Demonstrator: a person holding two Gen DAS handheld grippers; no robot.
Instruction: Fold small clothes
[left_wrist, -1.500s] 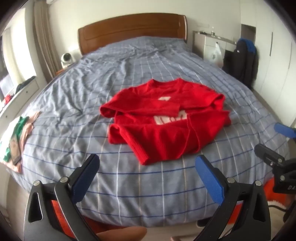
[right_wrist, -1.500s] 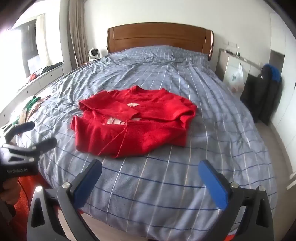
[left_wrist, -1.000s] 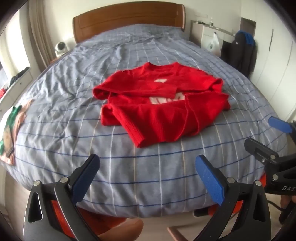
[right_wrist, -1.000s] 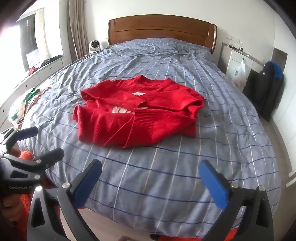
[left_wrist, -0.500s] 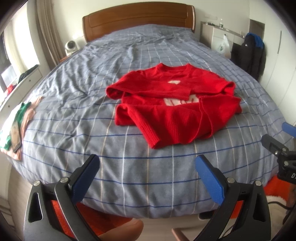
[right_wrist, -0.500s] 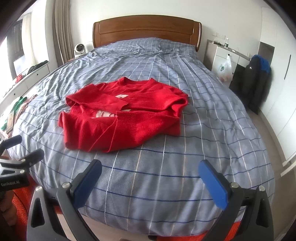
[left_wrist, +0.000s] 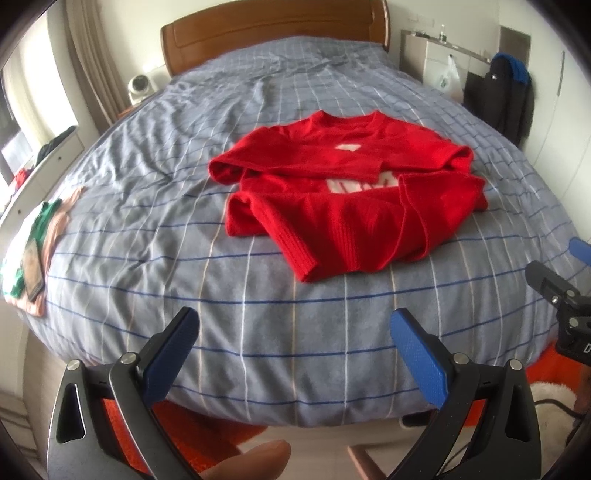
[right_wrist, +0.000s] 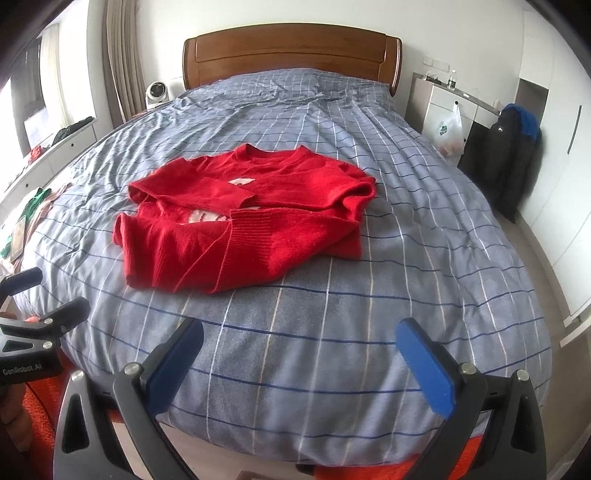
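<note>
The red sweater lies partly folded in the middle of the bed, sleeves crossed over its front; nothing holds it. The left gripper and right gripper hover at the foot of the bed, jaws wide and empty; a white bag hangs on the cabinet, contents unclear.
</note>
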